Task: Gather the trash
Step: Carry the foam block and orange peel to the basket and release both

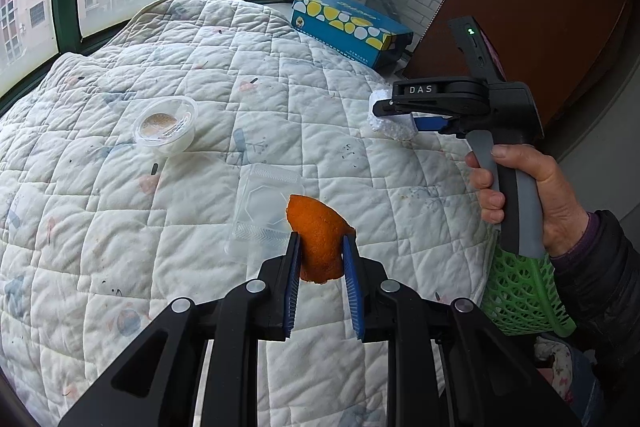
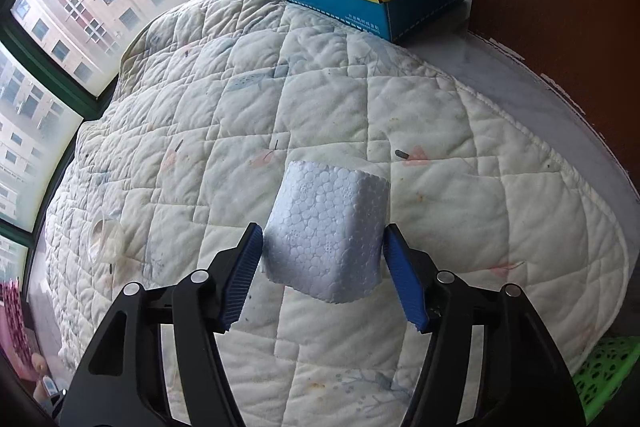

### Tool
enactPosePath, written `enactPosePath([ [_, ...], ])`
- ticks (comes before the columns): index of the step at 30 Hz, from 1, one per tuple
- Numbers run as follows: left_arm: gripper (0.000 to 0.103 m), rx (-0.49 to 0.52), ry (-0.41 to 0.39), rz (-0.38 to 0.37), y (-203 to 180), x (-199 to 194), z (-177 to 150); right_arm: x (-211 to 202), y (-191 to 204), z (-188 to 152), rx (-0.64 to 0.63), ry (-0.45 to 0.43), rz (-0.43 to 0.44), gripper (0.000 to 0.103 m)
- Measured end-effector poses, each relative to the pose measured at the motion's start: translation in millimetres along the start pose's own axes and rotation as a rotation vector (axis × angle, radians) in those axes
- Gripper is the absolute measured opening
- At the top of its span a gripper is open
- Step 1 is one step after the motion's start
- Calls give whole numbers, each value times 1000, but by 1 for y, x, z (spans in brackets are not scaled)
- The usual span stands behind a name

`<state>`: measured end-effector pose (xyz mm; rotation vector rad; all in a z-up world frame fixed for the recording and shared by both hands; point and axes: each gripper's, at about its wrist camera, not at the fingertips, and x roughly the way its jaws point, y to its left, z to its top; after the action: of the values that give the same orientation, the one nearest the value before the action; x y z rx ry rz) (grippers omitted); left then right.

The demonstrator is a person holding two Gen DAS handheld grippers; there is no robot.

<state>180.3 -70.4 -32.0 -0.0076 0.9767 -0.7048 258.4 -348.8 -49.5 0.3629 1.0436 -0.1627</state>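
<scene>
While both grippers carry a load at once, the likeliest trouble is a drop on the way to the green basket point(image 1: 520, 291), which shows only at the quilt's right edge. Going left to right: the left gripper point(image 1: 320, 259) pinches an orange peel point(image 1: 318, 239) between its blue pads, and the peel is curved and thin, so it could twist out if the squeeze slackens. To its right, the right gripper point(image 2: 322, 267) has its jaws closed on a white foam block point(image 2: 328, 231) (light, crumbly stuff, I'd judge), which could shed beads or slip if nudged against the basket rim.

Counting what shows: one peel, one foam block, both held above the quilt point(image 1: 120, 227). Resting on it are one round plastic cup point(image 1: 166, 125) at the left and one clear plastic tray point(image 1: 264, 211) near the middle, so two pieces look uncollected. One basket; one blue tissue box point(image 1: 348, 27) at the back.
</scene>
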Motion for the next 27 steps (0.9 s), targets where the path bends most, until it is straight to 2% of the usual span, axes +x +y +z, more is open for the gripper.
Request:
enactPosePath([
  [6, 20, 10, -19, -19, -17, -9, 0, -47, -1, -29, -40, -38, 14, 62],
  [16, 20, 68, -43, -39, -57, -21, -2, -113, -30, -97, -62, -93, 1, 62],
  [27, 20, 161, -45, -88, -115, -19, 1, -167, -79, -160, -45, -170, -111, 62],
])
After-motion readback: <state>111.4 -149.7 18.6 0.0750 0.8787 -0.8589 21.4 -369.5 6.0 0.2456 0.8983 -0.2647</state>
